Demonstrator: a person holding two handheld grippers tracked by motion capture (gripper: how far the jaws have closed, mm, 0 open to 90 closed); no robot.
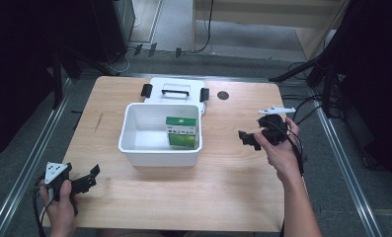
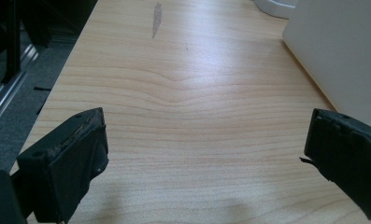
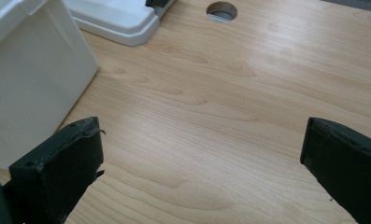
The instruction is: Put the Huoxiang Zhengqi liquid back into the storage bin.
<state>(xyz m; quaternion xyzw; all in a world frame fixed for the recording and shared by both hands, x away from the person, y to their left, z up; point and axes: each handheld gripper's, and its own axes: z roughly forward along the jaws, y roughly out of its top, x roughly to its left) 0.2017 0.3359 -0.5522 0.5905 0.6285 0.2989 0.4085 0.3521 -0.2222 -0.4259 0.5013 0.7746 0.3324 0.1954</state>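
A green box (image 1: 181,132) already lies inside the white bin (image 1: 134,148) at table centre, its lid (image 1: 176,85) off at 12 o'clock, so packing looks done and closing remains. Left gripper (image 1: 87,180) at 8 o'clock and right gripper (image 1: 249,138) at 3 o'clock both have jaws apart, empty.

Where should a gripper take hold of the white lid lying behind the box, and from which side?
Grip the black handle on the white lid, coming from above. The lid lies flat on the table, so its edges give little purchase, while the handle is a narrow bar across its top that open jaws could probably straddle.
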